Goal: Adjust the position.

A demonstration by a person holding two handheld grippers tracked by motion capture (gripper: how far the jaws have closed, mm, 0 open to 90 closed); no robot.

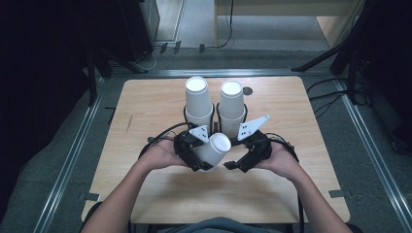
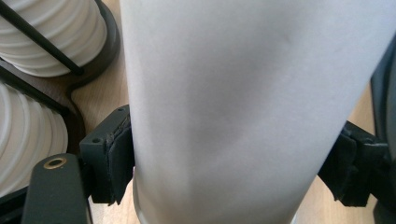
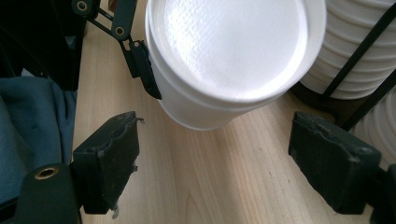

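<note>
We see the left gripper (image 1: 201,160) pinching a white paper cup (image 1: 214,149), its pads pressed on either side of the wall. In the left gripper view the cup (image 2: 252,107) stands between the two black pads (image 2: 119,156), each touching its side. The cup is held tilted above the middle of the wooden counter (image 1: 145,107), mouth up and toward the far right, just in front of two stacks. In the right gripper view the cup (image 3: 233,51) shows its open rim and white inside, and it looks like more than one cup nested together, though we cannot tell how many. The right gripper (image 1: 238,164) sits just beside the cup on its right, jaws spread with nothing between them; its pads (image 3: 109,161) stand apart over bare wood, clear of the cup. Behind the grippers, a black wire rack (image 1: 215,112) holds two tall stacks of white cups side by side: the left stack (image 1: 198,99) and the right stack (image 1: 231,104), both upright with mouths up. The ribbed rims of the stacks (image 2: 28,93) show at the left in the left gripper view, behind the rack's wires. A small dark round mark (image 1: 248,91) lies on the counter, just right of the right stack.
</note>
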